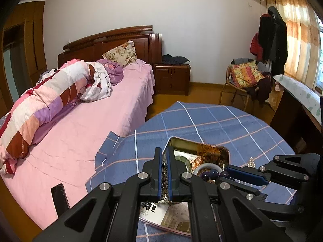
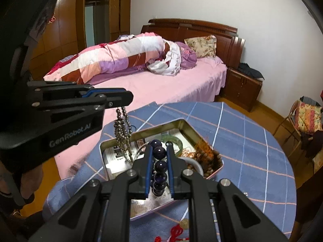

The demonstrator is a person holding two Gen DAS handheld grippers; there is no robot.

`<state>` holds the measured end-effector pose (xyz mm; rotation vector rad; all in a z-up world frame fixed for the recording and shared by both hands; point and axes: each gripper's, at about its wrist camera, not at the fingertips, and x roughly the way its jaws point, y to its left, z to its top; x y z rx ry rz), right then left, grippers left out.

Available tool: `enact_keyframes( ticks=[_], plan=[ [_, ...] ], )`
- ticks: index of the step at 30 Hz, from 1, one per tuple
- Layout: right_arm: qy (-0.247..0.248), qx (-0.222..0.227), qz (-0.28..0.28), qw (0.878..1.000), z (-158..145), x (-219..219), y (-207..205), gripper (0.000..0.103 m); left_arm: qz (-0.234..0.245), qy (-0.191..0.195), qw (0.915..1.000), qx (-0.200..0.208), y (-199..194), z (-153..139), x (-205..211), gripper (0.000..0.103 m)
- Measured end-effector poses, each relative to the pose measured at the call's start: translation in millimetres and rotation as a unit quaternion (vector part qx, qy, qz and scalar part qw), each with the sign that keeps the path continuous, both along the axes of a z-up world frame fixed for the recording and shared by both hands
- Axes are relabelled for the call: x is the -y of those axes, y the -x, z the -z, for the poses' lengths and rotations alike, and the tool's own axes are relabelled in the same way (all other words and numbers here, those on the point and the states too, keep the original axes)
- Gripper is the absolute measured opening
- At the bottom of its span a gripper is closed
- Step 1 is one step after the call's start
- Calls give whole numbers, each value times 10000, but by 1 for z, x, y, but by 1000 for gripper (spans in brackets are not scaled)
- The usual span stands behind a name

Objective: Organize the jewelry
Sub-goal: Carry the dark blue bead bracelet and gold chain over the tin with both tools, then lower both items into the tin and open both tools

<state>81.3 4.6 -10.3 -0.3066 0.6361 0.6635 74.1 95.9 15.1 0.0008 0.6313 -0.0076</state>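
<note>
Both our grippers hold beads above the tin

Our right gripper (image 2: 159, 153) clamps dark purple beads (image 2: 160, 166) at six o'clock; at nine, our left gripper (image 2: 129, 98) dangles a grey bead strand (image 2: 122, 135) over the tin (image 2: 187, 128).

Both wrist cameras looked steeply down, close over the tin (image 1: 199, 147) on the blue-checked table (image 2: 252, 141); both shared, perhaps distortedly, the bed (image 1: 101, 109).

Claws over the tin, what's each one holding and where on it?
Left claw pinches the small-bead strand at its top loop; it dangles over the tin. Right claw clamps the dark purple bead bracelet across its beads.
</note>
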Motion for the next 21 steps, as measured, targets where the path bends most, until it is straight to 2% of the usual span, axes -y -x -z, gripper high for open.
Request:
enact_keyframes(
  ticks=[21],
  plan=[
    [4, -237, 16, 9997, 17, -2, -8, 16, 64, -33, 9995, -293, -12, 22, 4, 3]
  ],
)
